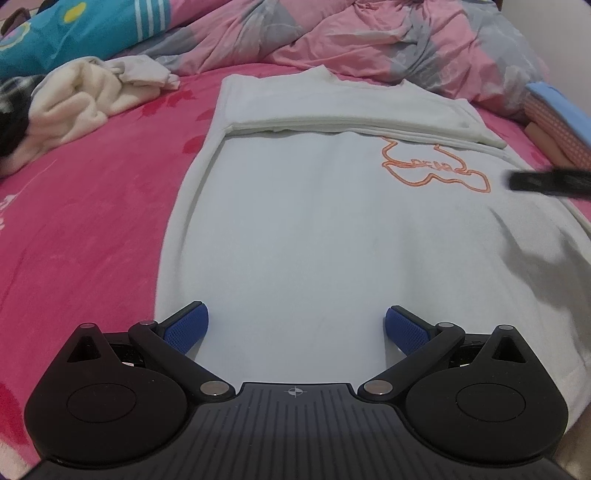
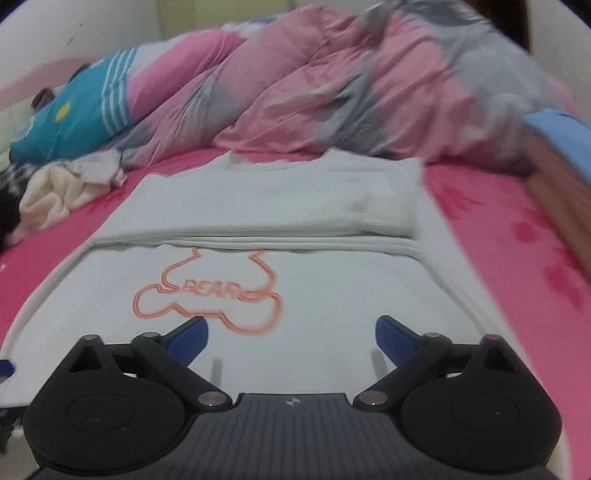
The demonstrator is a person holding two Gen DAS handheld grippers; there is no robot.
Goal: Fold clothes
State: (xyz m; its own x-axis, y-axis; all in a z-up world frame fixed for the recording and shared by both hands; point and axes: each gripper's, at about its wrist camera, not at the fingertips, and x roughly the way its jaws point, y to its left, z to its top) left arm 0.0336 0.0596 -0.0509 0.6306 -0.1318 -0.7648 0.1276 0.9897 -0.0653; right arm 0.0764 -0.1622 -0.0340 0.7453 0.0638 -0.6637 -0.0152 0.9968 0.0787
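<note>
A white T-shirt (image 1: 295,229) with an orange bear outline (image 1: 436,168) lies flat on the pink bedsheet; its far part is folded back over itself in a thick band (image 1: 332,110). My left gripper (image 1: 295,328) is open and empty, low over the shirt's near end. The shirt (image 2: 332,295) and its orange print (image 2: 210,295) also show in the right wrist view. My right gripper (image 2: 291,338) is open and empty over the shirt just right of the print. The right gripper's dark finger shows blurred at the right edge of the left wrist view (image 1: 550,181).
A crumpled cream garment (image 1: 74,96) lies on the pink sheet (image 1: 92,221) to the left. A pink and grey quilt (image 1: 369,37) is heaped at the back, with a teal pillow (image 1: 55,33) at the far left. A bed rail (image 1: 561,122) is at the right.
</note>
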